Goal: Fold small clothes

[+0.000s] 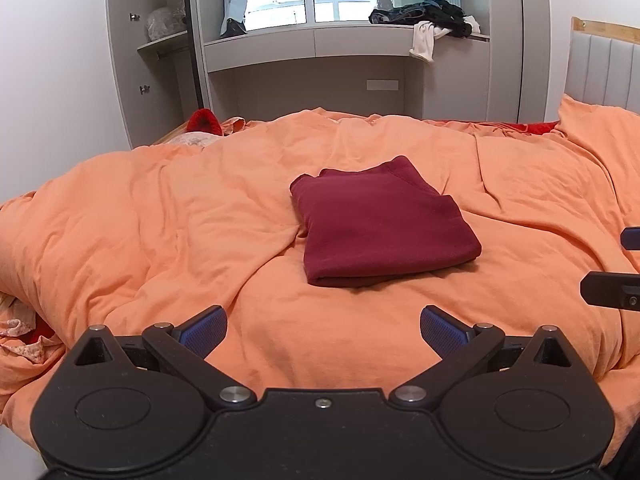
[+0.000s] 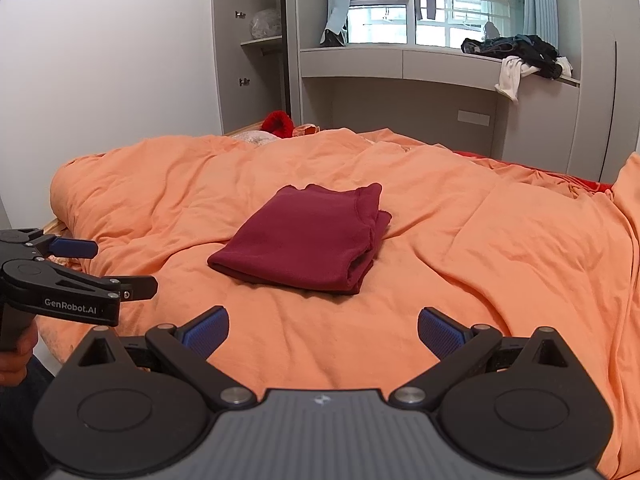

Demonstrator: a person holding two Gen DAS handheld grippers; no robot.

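Note:
A dark red garment (image 1: 380, 224) lies folded into a neat rectangle on the orange duvet (image 1: 160, 220). It also shows in the right wrist view (image 2: 308, 236). My left gripper (image 1: 323, 330) is open and empty, pulled back in front of the garment and apart from it. My right gripper (image 2: 323, 330) is open and empty too, held back over the duvet (image 2: 480, 240). The left gripper also shows at the left edge of the right wrist view (image 2: 120, 268), its jaws apart. The right gripper's fingers (image 1: 608, 290) show at the right edge of the left wrist view.
A grey built-in desk and shelf unit (image 1: 320, 48) stands behind the bed, with a heap of dark and white clothes (image 1: 432, 20) on its ledge. A red item (image 1: 206, 120) lies at the bed's far left. A padded headboard (image 1: 604, 68) is at the right.

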